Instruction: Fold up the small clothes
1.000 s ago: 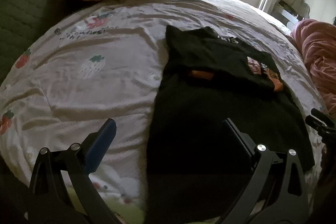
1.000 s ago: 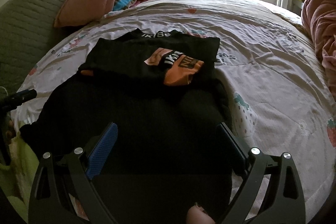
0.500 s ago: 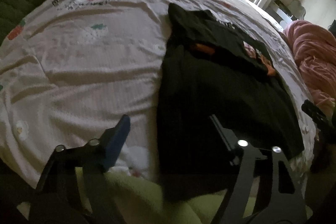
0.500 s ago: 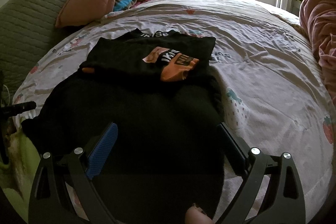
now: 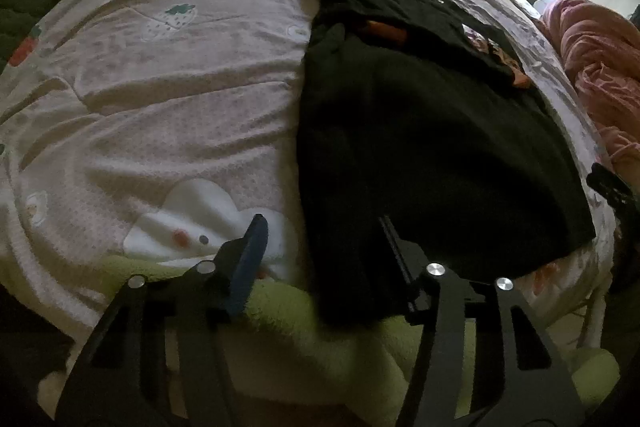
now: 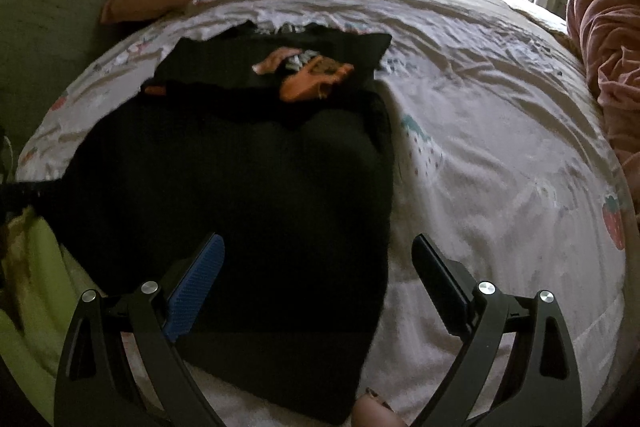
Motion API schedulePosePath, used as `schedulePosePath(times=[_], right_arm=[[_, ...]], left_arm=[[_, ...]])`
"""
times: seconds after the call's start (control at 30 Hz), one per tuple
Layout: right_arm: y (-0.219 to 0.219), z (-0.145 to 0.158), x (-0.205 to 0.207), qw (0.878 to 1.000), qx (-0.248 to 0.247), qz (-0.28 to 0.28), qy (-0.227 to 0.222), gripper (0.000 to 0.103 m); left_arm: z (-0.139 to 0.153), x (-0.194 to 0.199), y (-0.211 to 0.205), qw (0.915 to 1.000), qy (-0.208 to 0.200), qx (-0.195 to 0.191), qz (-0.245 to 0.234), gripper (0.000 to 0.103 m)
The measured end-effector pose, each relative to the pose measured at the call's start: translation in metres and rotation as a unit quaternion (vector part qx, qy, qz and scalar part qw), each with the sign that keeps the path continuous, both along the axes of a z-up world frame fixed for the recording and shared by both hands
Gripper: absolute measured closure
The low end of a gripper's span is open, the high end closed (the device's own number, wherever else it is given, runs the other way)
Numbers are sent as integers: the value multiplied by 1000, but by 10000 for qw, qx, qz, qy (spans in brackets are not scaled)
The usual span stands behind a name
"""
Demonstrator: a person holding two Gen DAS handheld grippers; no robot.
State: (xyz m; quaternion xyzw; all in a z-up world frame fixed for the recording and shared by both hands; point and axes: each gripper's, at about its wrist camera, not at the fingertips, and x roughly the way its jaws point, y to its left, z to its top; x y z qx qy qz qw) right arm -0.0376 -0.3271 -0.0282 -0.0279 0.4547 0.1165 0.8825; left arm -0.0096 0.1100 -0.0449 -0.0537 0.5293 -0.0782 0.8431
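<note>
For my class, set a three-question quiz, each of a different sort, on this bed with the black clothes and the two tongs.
1. True or false: the black knit garment lies spread on the strawberry-print bedsheet.
2. Multiple choice: which corner of the black knit garment lies between the fingers of the left tongs? A. the near one by the lime-green fleece blanket; B. the far one; C. none.
3. Fill in: the black T-shirt with an orange print lies folded on the ____ end of the knit garment.

Key: 1. true. 2. A; the jaws are closing, not yet pressing. 3. far.
</note>
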Motion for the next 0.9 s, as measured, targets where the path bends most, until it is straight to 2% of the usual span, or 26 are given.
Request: schedulePosePath(times=[0.23,0.37,0.43,0.6,0.63,0.7,0.83,0.87,0.9], right_arm=[[-11,-8,-11,9997,8,21,244,9],[-16,-8,-15,9992,62,48,381,9],[-18,-10,-17,9985,74,108,527,9],[-25,-21,-24,9958,146,127,892,10],[-26,-23,-26,9949,204,163,977,13],[-26,-26,-30,9931,216,244,1125,33],[-25,-29,-35,9917,260,344,1209,54],[-24,-29,-35,9917,303,379,1188,70],[-21,-27,-36,9918,334,451,1149,78]], left_arm=[[10,-1,-11,9994,-95,305,-139,68],[1,3,-14,9976,110,613,-288,76],[-4,4,-11,9976,197,584,-305,79],[1,2,-13,9972,67,643,-378,83],[2,2,-12,9974,59,613,-363,84],[4,2,-10,9981,41,511,-338,86],[8,3,-8,9986,49,388,-363,86],[8,4,-9,9984,72,394,-411,86],[7,4,-11,9981,100,404,-450,85]])
